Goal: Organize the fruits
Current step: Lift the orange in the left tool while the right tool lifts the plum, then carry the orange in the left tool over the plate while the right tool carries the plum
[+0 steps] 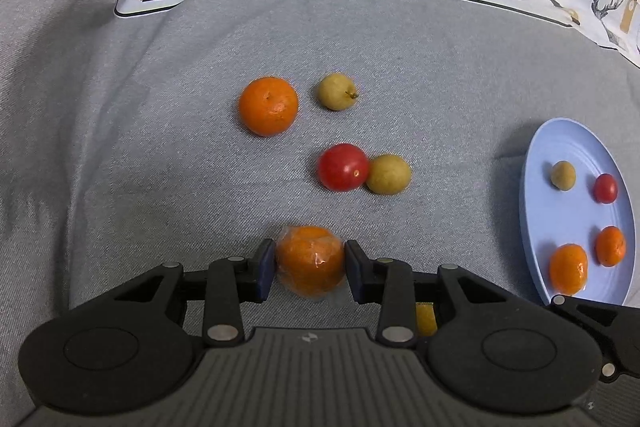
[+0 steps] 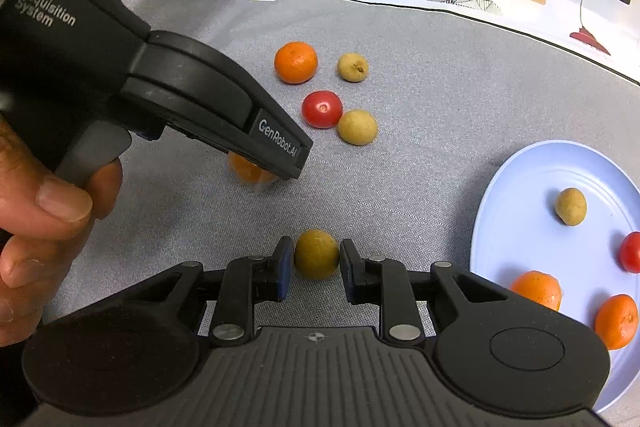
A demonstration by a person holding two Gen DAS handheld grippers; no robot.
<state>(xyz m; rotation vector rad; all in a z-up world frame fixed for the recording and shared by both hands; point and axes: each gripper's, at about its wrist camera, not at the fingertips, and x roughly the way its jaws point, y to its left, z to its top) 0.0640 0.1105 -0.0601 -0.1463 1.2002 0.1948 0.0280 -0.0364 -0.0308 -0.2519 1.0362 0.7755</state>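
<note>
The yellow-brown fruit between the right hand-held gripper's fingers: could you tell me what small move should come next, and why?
Probably lift it and carry it right, over the blue plate. The right hand-held gripper has its pads against both sides of the yellow-brown fruit, which looks gripped, and the plate already holds a similar fruit, so a short lift and sideways carry seems the natural step.

Take the plate (image 2: pixel 520 187) as your landmark: four fruits lie on it. Left of the plate, four more (image 2: pixel 340 99) cluster on the cloth (image 2: pixel 440 87), and nearer you, two others sit between gripper fingers.
</note>
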